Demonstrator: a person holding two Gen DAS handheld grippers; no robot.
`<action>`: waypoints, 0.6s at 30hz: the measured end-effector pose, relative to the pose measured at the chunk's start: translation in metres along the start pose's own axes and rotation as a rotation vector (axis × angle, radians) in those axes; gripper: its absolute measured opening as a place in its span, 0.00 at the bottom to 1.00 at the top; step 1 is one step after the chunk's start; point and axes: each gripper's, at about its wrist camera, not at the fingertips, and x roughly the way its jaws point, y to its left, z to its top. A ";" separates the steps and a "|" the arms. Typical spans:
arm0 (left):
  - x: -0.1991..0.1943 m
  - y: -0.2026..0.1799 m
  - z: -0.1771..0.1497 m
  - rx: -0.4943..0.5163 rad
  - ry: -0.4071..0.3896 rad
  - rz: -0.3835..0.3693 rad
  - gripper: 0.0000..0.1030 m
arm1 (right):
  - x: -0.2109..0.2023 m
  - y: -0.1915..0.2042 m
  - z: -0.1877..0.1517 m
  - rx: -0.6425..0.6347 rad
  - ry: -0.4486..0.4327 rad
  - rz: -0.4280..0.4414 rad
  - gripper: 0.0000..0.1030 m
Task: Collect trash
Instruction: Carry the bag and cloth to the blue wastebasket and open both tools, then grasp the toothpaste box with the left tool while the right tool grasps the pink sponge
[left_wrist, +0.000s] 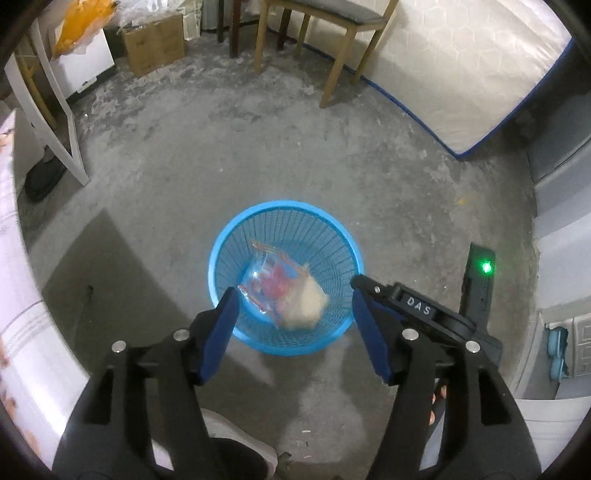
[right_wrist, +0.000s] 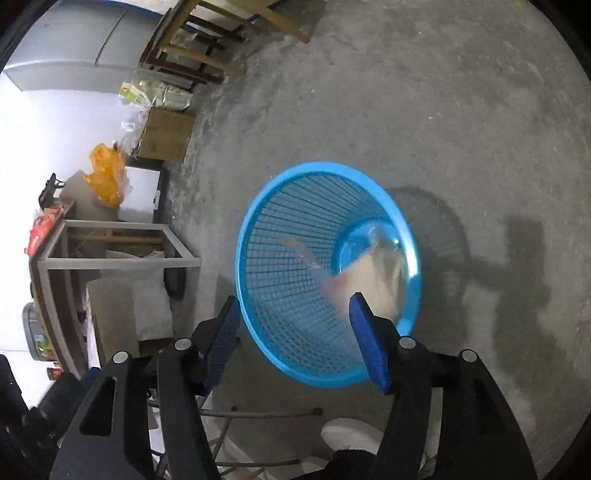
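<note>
A blue mesh waste basket (left_wrist: 295, 218) stands on the concrete floor. Inside it lie a clear plastic wrapper with red and blue print (left_wrist: 267, 282) and a crumpled beige paper wad (left_wrist: 306, 301). My left gripper (left_wrist: 293, 299) is open and empty, just above the basket's near rim. In the right wrist view the same basket (right_wrist: 280, 236) is seen from the side, with the beige wad (right_wrist: 373, 273) and a blurred wrapper (right_wrist: 303, 254) in it. My right gripper (right_wrist: 293, 304) is open and empty over the basket's mouth. Its black body shows in the left wrist view (left_wrist: 417, 306).
A wooden chair (left_wrist: 325, 22) and a white mattress (left_wrist: 461, 74) lie beyond the basket. A cardboard box (left_wrist: 153, 40), an orange bag (left_wrist: 83, 20) and a white frame (left_wrist: 55, 122) stand at the left. My shoe (right_wrist: 351, 435) is close below.
</note>
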 end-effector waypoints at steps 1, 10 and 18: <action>-0.007 0.001 -0.002 0.001 -0.009 0.000 0.59 | -0.005 -0.002 -0.003 -0.002 -0.007 0.003 0.58; -0.129 0.024 -0.029 0.002 -0.151 -0.036 0.62 | -0.063 -0.010 -0.027 -0.049 -0.047 0.045 0.59; -0.267 0.094 -0.127 -0.080 -0.373 0.006 0.71 | -0.113 0.022 -0.074 -0.204 -0.041 0.107 0.65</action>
